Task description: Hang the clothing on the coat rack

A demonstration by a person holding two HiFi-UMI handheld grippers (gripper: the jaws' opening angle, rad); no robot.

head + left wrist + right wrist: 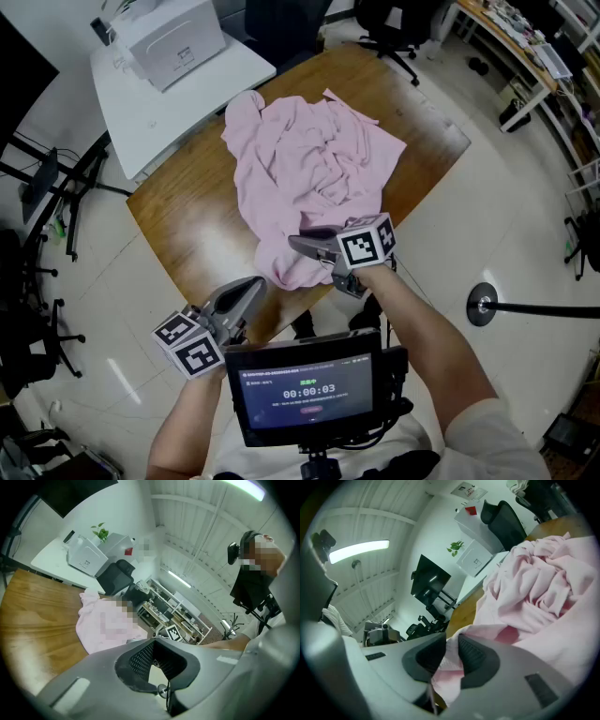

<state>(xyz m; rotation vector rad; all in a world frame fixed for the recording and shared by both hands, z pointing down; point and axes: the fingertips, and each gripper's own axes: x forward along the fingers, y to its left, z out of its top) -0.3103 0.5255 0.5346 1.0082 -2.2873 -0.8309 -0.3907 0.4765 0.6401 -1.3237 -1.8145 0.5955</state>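
A crumpled pink garment [309, 169] lies in a heap on the brown wooden table [187, 225]. My right gripper [302, 244] is at the heap's near edge, shut on a fold of the pink fabric. In the right gripper view the cloth [543, 588] runs down between the pads of the right gripper [449, 648]. My left gripper [258, 283] hovers at the table's near edge, left of the garment and apart from it, shut with nothing in it. From the left gripper [154, 641] view the garment [89, 620] lies ahead on the table [33, 620].
A white side table [178, 103] with a white box-shaped machine [169, 33] stands beyond the wooden table's far left. Black office chairs [394, 23] are at the back. A stanchion base [483, 305] sits on the floor at right. A thin black branched stand [231, 625] shows far off.
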